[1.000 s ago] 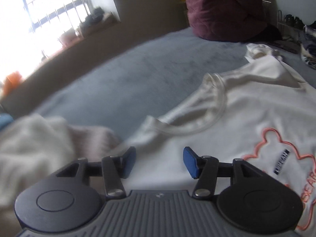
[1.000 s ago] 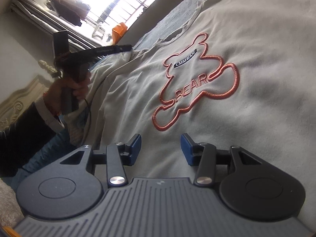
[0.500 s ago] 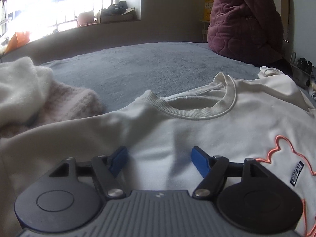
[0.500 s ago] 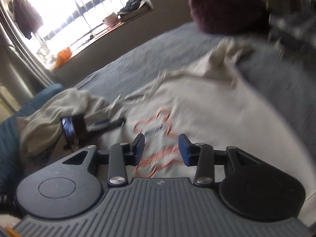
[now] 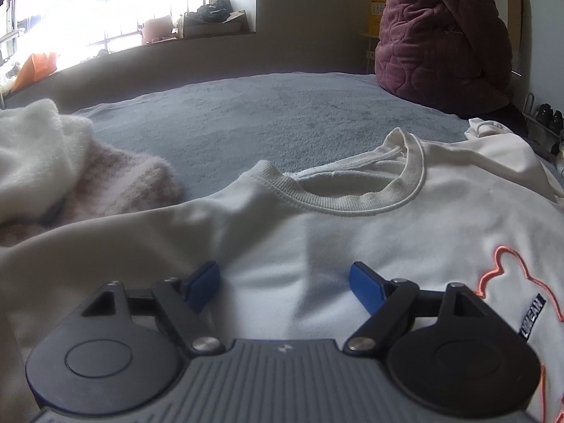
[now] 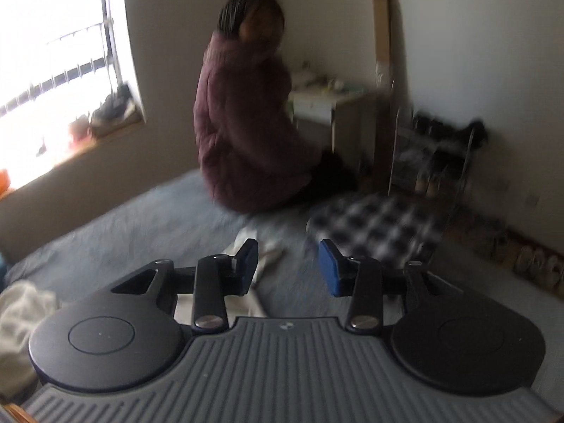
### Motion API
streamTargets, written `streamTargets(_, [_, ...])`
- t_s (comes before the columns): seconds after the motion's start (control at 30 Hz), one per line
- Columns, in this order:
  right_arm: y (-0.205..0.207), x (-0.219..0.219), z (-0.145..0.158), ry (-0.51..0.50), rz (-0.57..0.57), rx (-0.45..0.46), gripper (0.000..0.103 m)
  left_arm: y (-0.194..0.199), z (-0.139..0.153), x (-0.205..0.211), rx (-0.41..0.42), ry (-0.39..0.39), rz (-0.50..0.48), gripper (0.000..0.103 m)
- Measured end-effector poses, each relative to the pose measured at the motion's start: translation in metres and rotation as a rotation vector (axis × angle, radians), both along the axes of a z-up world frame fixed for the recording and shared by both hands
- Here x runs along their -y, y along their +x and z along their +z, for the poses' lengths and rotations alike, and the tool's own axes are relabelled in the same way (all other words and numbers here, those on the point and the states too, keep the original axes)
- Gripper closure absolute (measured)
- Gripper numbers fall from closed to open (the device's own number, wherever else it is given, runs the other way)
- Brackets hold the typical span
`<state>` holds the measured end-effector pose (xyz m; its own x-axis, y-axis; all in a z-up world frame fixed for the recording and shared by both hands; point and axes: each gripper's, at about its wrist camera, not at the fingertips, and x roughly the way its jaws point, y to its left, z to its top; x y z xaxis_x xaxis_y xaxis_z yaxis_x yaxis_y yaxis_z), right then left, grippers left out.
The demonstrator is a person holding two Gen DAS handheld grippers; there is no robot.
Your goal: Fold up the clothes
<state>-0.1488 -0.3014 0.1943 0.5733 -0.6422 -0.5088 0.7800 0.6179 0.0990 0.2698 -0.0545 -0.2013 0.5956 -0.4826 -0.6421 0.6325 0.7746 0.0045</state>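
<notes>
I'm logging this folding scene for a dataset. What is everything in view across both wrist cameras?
sweatshirt: one, cream with an orange bear outline, spread flat on the bed, collar away from the left camera
fluffy garments: a heap, cream and pale pink, on the bed left of the sweatshirt
bed cover: one, grey-blue, under the clothes
checked cloth: one, black and white, blurred, at the bed's far edge
seated person: one, in a maroon quilted coat, at the far side of the bed
shoe rack: one, dark metal, by the wall
window: one, barred, bright, items on its sill
left claw: one, black with blue pads, open, low over the sweatshirt
right claw: one, black with blue pads, open, raised, holding nothing
</notes>
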Motion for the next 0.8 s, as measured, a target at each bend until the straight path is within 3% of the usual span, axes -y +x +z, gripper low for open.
streamTargets(0.1, [0.003, 0.009, 0.004, -0.058, -0.002, 0.021, 0.064, -0.003, 0.006, 0.001, 0.005, 0.002, -0.003, 0.017])
streamTargets(0.17, [0.016, 0.02, -0.011, -0.064, 0.019, 0.019, 0.064, -0.004, 0.009, 0.001, 0.009, 0.003, -0.005, 0.016])
streamTargets(0.33, [0.063, 0.055, -0.07, -0.044, 0.14, -0.105, 0.064, -0.009, 0.019, 0.002, 0.018, 0.005, -0.009, 0.016])
streamTargets(0.47, [0.106, 0.082, -0.122, -0.089, 0.289, -0.221, 0.065, -0.013, 0.026, 0.003, 0.025, 0.008, -0.013, 0.016])
streamTargets(0.63, [0.159, 0.131, -0.21, -0.027, 0.444, -0.279, 0.066, -0.025, 0.038, 0.047, 0.057, 0.112, -0.098, 0.016])
streamTargets(0.8, [0.217, 0.167, -0.289, 0.004, 0.57, -0.311, 0.07, -0.045, 0.043, 0.115, 0.09, 0.333, -0.229, 0.017])
